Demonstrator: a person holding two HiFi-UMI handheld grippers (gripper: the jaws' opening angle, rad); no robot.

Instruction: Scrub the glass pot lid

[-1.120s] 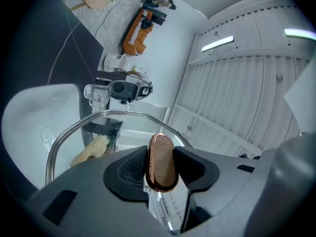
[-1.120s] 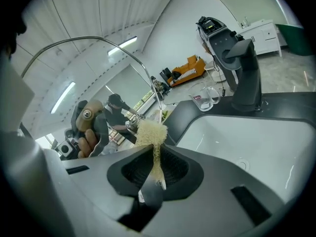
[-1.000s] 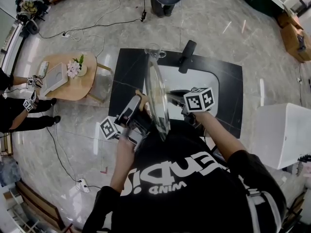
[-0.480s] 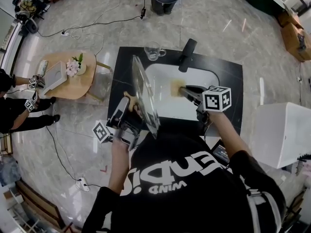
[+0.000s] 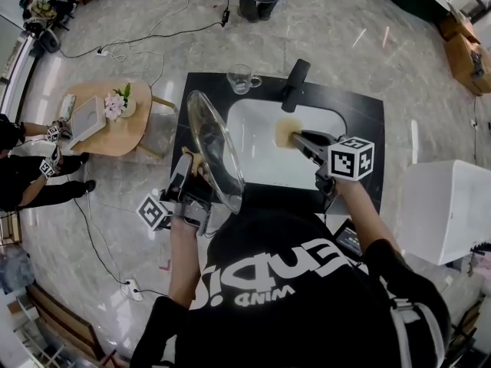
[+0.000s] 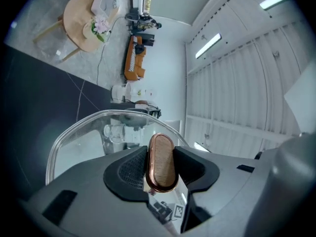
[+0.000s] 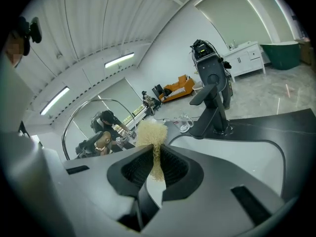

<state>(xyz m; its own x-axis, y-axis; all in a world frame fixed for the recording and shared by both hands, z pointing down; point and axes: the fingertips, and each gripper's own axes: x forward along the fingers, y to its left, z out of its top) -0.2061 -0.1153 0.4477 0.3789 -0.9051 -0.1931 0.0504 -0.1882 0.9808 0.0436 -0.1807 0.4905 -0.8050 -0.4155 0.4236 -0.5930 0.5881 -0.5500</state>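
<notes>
Head view: left hand-held gripper [image 5: 195, 163] pinches the glass pot lid [image 5: 217, 159] by its knob [image 6: 161, 162], edge-up over the desk's [image 5: 360, 117] left side. The right hand-held gripper [image 5: 299, 137], clamping a fibre scrubber [image 5: 285, 131], faces it, apart.

Left gripper [image 5: 193, 167] grips round clear glass pot lid [image 5: 216, 148] on edge; right gripper [image 5: 298, 136] pinches tan fibrous scrubber [image 5: 287, 132] over white sink basin [image 5: 291, 171].

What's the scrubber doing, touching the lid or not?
Apart. The head view shows bare sink between the scrubber and the lid.
</notes>
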